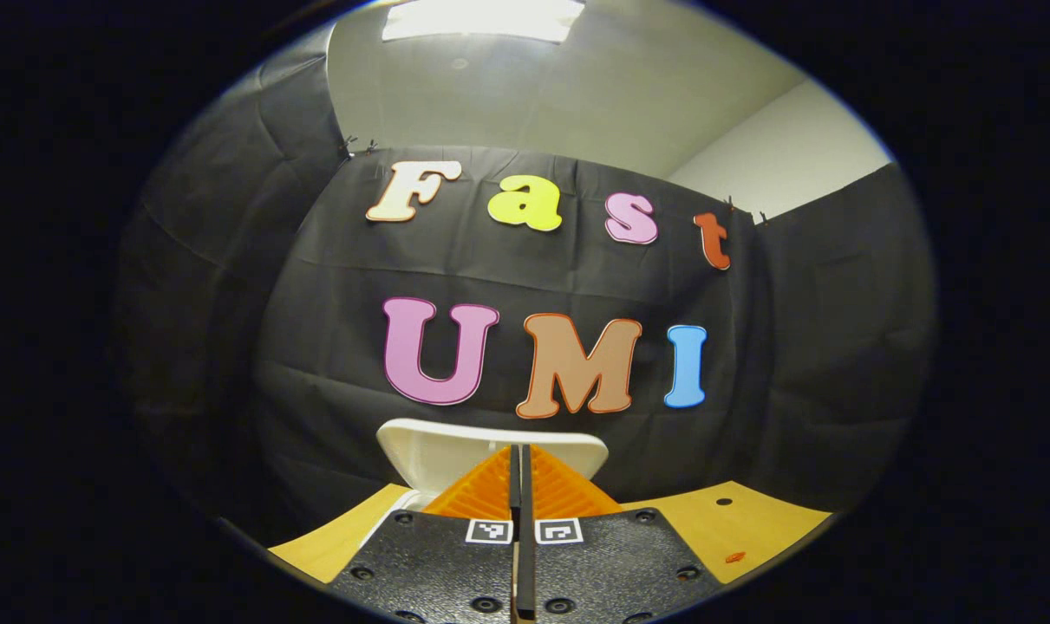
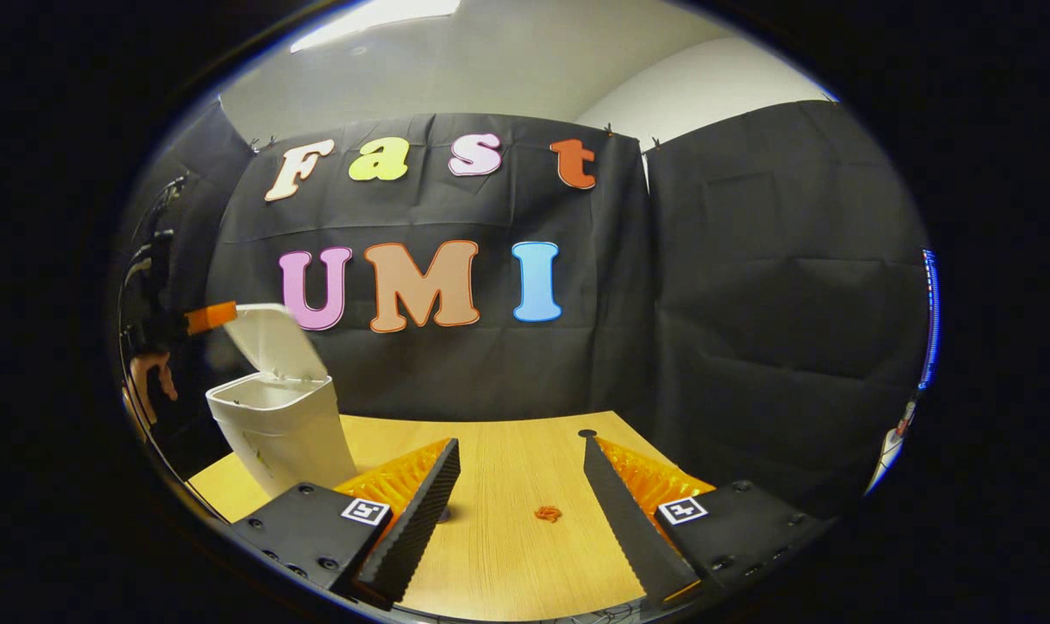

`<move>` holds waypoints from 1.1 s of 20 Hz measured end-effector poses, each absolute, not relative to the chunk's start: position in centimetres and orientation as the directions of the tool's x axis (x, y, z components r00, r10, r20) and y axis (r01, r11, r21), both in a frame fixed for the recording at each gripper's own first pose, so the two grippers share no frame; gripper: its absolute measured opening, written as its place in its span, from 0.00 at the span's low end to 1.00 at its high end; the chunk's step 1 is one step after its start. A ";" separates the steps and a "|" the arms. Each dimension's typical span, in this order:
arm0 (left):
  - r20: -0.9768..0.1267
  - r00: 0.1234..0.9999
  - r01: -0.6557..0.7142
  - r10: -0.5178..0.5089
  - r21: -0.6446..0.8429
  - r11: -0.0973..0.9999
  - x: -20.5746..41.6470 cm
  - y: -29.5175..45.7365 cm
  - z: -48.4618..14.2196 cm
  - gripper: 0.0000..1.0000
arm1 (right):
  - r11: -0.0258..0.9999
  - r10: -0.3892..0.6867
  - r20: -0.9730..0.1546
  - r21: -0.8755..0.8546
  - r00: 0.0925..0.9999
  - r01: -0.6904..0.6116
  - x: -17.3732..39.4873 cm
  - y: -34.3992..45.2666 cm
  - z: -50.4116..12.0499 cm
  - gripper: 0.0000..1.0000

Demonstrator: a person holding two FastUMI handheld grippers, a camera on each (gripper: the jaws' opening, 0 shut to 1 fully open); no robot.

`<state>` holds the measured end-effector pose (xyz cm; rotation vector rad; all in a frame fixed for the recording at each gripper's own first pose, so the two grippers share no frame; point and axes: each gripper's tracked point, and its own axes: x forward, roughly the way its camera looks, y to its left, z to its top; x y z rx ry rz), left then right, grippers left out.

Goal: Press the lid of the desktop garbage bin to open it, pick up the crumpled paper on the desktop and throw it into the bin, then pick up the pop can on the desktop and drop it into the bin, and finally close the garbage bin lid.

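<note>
The white desktop bin (image 2: 282,433) stands at the table's left with its lid (image 2: 273,342) swung up and open. In the left gripper view the raised lid (image 1: 438,446) sits right behind my left gripper (image 1: 520,451), whose fingers are pressed together with nothing between them. From the right gripper view, that left gripper (image 2: 211,316) meets the lid's top edge, held by a hand (image 2: 147,373). My right gripper (image 2: 520,444) hovers open over the bare wooden table (image 2: 507,555), holding nothing.
A small orange scrap (image 2: 548,514) lies on the table between the right gripper's fingers, and the same scrap (image 1: 734,557) shows at the right of the left gripper view. Black cloth walls close in the table's far and right sides.
</note>
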<state>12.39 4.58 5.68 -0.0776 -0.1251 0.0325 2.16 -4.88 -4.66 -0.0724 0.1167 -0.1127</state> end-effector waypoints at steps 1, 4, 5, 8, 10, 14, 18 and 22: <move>0.136 0.990 -0.030 0.039 -0.073 0.997 11.9 4.6 6.5 0.00 | 0.992 -0.107 -0.113 -0.075 0.988 0.099 2.6 -5.0 -5.0 0.96; 0.165 0.984 -0.061 0.068 -0.044 0.997 10.1 5.0 7.8 0.00 | 0.995 -0.078 -0.129 -0.071 0.989 0.070 4.2 -5.4 -6.1 0.96; 0.184 0.981 -0.061 0.065 -0.025 0.998 9.4 4.5 8.3 0.33 | 0.995 -0.071 -0.137 -0.077 0.988 0.060 4.9 -5.7 -6.7 0.96; 0.216 0.969 -0.130 0.119 0.036 0.991 7.1 5.5 8.9 0.89 | 0.996 -0.035 -0.193 -0.090 0.981 0.018 7.1 -6.6 -9.3 0.96; 0.210 0.966 -0.165 0.154 0.036 0.986 5.5 5.7 8.8 0.92 | 0.996 -0.010 -0.224 -0.092 0.975 -0.011 8.7 -7.2 -10.6 0.96; 0.179 0.954 -0.249 0.241 0.019 0.968 1.8 6.9 7.9 0.90 | 0.990 0.035 -0.296 -0.118 0.954 -0.073 12.4 -8.3 -13.8 0.96; 0.167 0.917 -0.381 0.362 0.105 0.919 -2.0 9.7 7.9 0.89 | 0.980 0.059 -0.393 -0.155 0.918 -0.129 16.9 -9.9 -18.1 0.97; 0.175 0.877 -0.474 0.447 0.160 0.866 -5.1 11.1 8.8 0.93 | 0.979 0.059 -0.537 -0.134 0.842 -0.154 20.4 -11.1 -23.6 0.97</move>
